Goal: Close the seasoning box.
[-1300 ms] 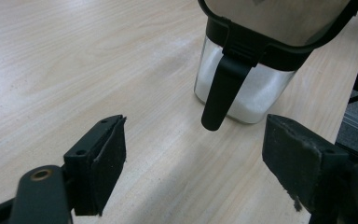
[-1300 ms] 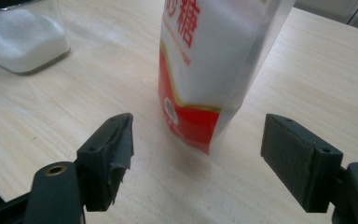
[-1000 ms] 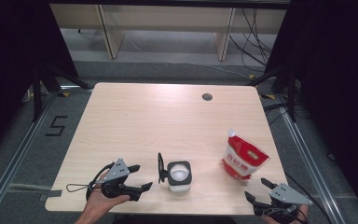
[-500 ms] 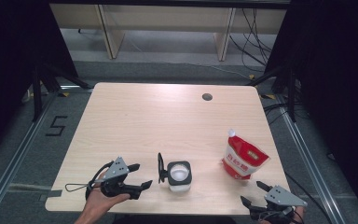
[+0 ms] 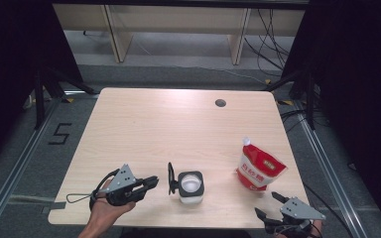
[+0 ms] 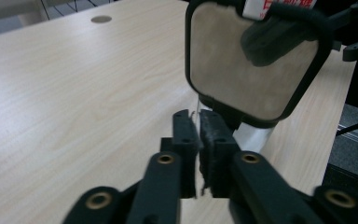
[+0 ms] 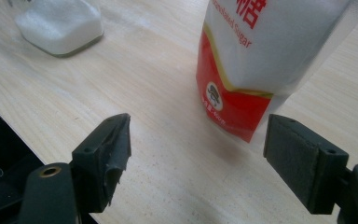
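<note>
Resting low, left tool (image 5: 151, 182) closed; right tool (image 5: 269, 205) spread.

The jar (image 5: 191, 185) was positioned near the table's (image 5: 178, 124) front edge, the pouch (image 5: 259, 167) to its right.

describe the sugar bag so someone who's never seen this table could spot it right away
Start at the pale wooden table and go to its near right corner. There a sugar bag stands by the open right tongs. It is the one red and white soft pouch with a spout at its top corner, unlike the square clear jar with a hinged black lid to its left.
</note>
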Tool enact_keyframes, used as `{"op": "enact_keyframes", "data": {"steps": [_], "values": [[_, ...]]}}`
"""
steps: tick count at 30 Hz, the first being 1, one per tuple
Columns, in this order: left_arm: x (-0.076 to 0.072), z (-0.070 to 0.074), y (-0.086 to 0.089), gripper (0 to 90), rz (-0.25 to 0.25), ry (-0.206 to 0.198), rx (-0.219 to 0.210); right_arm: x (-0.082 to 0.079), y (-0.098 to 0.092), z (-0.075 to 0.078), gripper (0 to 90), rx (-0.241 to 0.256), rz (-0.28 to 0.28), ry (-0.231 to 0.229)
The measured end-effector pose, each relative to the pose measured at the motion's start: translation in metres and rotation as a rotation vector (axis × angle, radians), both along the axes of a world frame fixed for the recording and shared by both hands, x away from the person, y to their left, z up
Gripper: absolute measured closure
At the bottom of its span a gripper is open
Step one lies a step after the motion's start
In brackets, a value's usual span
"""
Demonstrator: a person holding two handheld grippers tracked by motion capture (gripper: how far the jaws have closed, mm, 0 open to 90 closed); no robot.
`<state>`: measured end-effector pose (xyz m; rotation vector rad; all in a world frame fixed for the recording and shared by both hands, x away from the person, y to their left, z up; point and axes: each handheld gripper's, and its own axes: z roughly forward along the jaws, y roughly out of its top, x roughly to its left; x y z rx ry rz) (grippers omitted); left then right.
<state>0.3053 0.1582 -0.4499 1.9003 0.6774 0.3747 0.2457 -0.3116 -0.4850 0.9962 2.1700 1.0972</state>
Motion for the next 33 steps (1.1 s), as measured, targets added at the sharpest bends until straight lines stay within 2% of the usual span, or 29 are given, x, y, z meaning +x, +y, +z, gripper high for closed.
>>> {"op": "enact_keyframes", "data": {"steps": [1, 6, 15, 16, 18, 23, 33], "values": [[0.000, 0.002, 0.000, 88.8, -0.003, -0.005, 0.002, 0.000, 0.000, 0.000, 24.0, 0.003, 0.002, 0.005], [-0.001, 0.015, -0.007, 89.3, -0.025, -0.019, 0.012, 0.000, 0.000, -0.001, 24.1, 0.002, 0.001, 0.011], [-0.003, 0.028, -0.020, 89.4, -0.058, -0.035, 0.001, 0.001, 0.001, -0.002, 24.1, 0.002, 0.006, 0.014], [-0.002, 0.029, -0.021, 89.4, -0.068, -0.047, -0.001, 0.001, 0.001, -0.002, 24.1, 0.003, 0.007, 0.014], [-0.002, 0.033, -0.025, 89.4, -0.068, -0.057, 0.016, 0.001, 0.001, -0.002, 24.1, 0.002, 0.007, 0.015], [0.000, 0.037, -0.025, 89.4, -0.077, -0.063, 0.009, 0.000, 0.001, -0.002, 24.0, 0.005, 0.004, 0.027], [0.004, 0.041, -0.032, 89.3, -0.079, -0.071, 0.036, 0.001, 0.001, -0.002, 24.1, 0.004, 0.008, 0.015]]}}
